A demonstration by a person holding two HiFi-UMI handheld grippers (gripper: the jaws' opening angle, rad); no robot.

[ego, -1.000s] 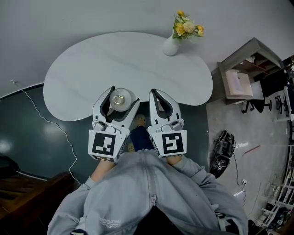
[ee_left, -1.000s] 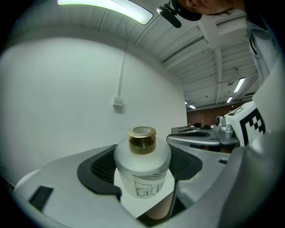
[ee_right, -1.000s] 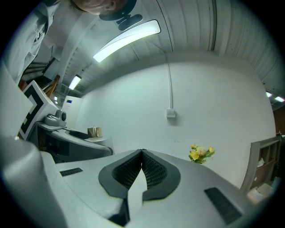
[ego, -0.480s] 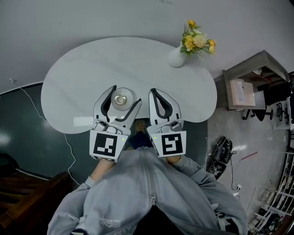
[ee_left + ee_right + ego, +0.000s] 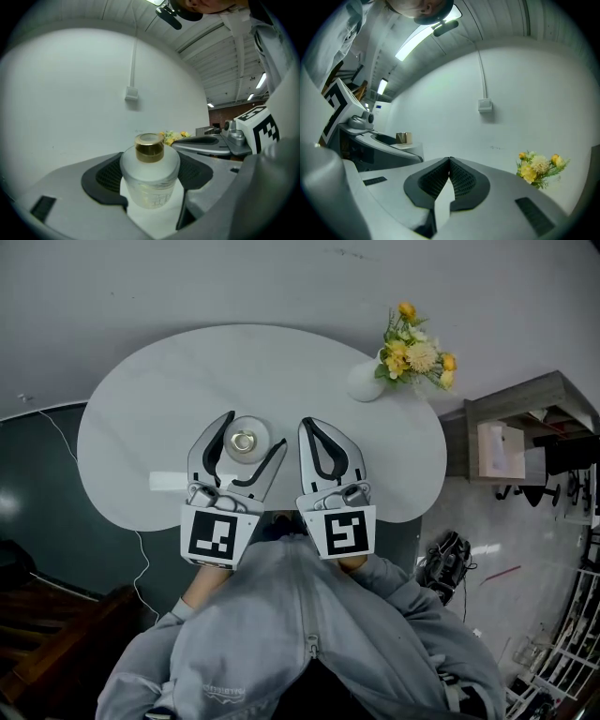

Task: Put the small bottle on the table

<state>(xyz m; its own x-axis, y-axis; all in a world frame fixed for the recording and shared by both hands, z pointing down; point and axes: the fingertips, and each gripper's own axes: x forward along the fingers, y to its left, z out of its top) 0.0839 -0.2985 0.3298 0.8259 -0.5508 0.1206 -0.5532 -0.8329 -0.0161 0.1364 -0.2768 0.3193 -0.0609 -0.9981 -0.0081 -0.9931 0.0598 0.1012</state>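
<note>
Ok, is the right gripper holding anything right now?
No, the right gripper has its jaws together with nothing between them; the small bottle sits in the left gripper.

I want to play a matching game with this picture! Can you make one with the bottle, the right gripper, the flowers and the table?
Things:
1. bottle
2. right gripper
3. flowers
4. table

Descriptions:
A. yellow
B. shut, with nothing in it
C. has the vase standing on it
D. held in the left gripper

Pairs: 1-D, 2-B, 3-A, 4-C
</note>
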